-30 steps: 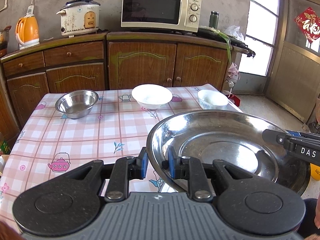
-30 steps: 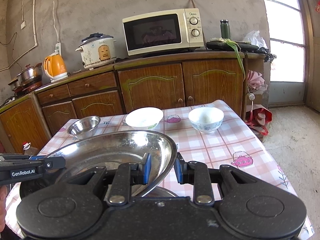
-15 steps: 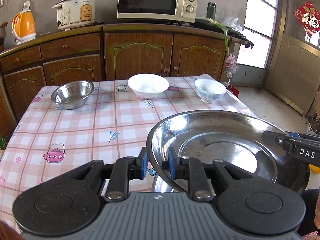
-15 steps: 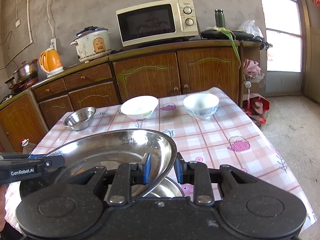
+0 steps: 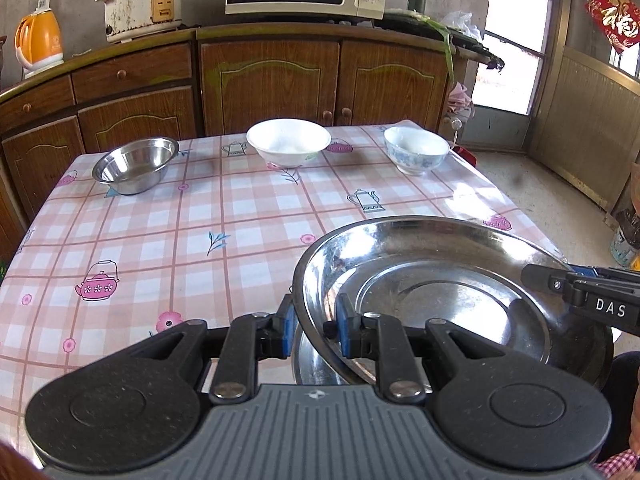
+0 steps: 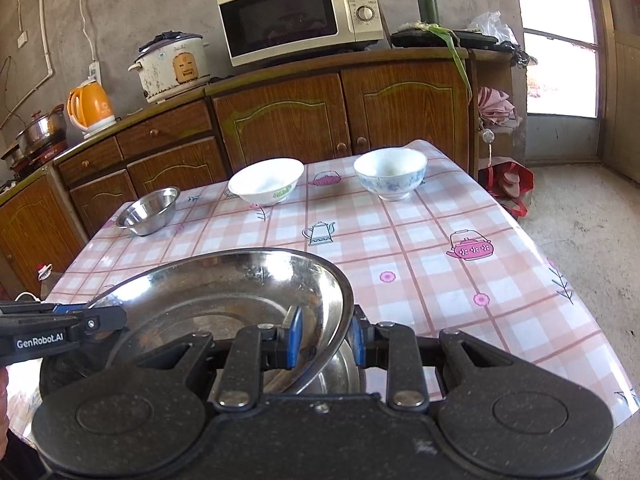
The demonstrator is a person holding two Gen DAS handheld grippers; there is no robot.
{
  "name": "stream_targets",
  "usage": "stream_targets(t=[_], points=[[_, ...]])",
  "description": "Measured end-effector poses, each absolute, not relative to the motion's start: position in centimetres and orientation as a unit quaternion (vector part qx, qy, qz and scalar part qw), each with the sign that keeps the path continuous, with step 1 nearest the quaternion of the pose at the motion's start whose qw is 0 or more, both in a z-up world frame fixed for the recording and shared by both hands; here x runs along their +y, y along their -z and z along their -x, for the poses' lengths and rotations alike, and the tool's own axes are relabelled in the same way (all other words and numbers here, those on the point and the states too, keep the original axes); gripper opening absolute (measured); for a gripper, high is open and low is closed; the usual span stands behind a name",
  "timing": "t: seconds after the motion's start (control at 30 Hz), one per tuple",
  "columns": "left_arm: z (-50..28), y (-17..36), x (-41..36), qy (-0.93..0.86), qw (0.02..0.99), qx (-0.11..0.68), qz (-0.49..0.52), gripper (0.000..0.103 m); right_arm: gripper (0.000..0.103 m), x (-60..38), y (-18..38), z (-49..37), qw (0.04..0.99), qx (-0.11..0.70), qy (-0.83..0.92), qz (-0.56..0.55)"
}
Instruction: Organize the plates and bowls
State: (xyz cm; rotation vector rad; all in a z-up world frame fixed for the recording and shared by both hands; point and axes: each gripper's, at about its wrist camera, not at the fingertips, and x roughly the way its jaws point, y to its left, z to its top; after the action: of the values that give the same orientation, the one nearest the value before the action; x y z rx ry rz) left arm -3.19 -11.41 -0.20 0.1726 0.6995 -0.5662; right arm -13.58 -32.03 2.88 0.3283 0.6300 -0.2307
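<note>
Both tools clamp opposite rims of steel plate [image 5: 440, 280]: left tool [image 5: 314, 330] on its left edge, right tool [image 6: 324, 338] on its right, directly above second steel dish [image 6: 340, 376] on table [image 5: 160, 240].

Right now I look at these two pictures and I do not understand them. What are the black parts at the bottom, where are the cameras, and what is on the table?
No robot arm is here. A person holds a two-finger gripper in each hand, and each gripper carries a wide-angle camera looking forward along its fingers. The black parts are the grippers' own bodies.

One picture comes from the left gripper, the other from the right gripper. Each also sees the other gripper at its edge.

Both grippers are closed on opposite rims of one large steel plate, held above another steel dish that is mostly hidden.

On the checked tablecloth stand a small steel bowl, a white bowl and a blue-patterned bowl.
</note>
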Motion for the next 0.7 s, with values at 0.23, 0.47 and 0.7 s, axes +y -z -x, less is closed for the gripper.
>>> stream_targets(t=[0.23, 0.47, 0.7], points=[[3.4, 0.8, -11.7, 0.273, 0.894, 0.344, -0.086, 0.021, 0.032, -32.1, -2.0, 13.9, 0.927, 0.318, 0.115, -0.164], [3.4, 1.4, -11.8, 0.273, 0.891, 0.350, -0.089, 0.021, 0.032, -32.0, -1.1, 14.0, 0.922, 0.330, 0.117, -0.164], [3.2, 2.7, -12.1, 0.271, 0.887, 0.361, -0.099, 0.021, 0.032, -31.8, 0.2, 13.8, 0.916, 0.348, 0.119, -0.162]])
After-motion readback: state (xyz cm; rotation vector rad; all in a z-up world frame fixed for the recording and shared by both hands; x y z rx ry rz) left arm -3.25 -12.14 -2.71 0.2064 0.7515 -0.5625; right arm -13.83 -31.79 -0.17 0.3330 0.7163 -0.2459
